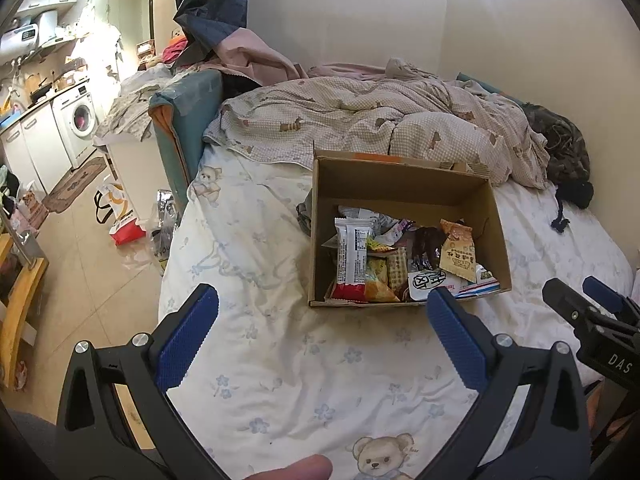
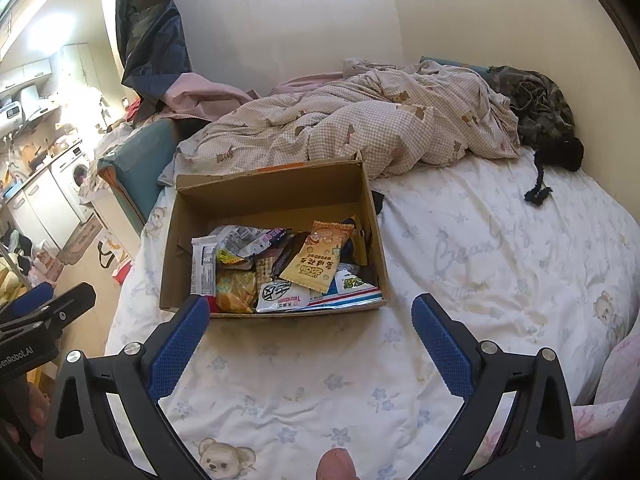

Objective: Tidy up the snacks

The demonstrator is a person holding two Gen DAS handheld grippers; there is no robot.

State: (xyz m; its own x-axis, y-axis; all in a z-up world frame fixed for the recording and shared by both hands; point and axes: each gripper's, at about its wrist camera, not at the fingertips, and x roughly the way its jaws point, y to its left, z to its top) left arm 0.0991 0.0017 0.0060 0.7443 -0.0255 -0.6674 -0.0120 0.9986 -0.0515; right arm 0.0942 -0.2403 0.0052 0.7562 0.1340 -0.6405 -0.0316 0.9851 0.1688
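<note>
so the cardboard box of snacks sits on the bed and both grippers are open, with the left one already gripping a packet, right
Not quite: the left gripper grips nothing. The left wrist view shows its jaws wide apart over bare bedsheet, short of the cardboard box. The rest holds: the snacks lie in the box on the bed, and the right gripper is open too.
</note>
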